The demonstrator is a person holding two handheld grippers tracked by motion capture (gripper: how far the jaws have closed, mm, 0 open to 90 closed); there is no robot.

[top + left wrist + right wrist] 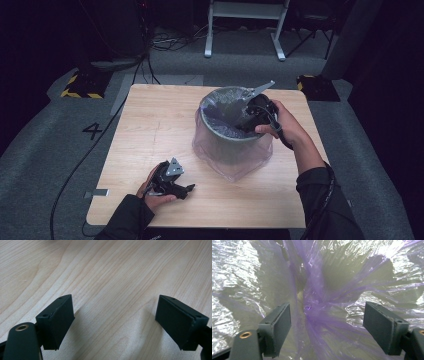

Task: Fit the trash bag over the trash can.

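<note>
Reaching into the bin [227,145] at centre right of the table [150,125], the right gripper [327,322] held wide-open jaws around a twisted fold of thin, slippery purple bin liner [317,290], best pinched there, while the left gripper [172,181] rested open, empty.

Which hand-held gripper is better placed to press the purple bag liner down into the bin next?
Right. The right hand-held gripper sits open inside the bin, facing the purple liner. The left hand-held gripper rests on the table.
</note>
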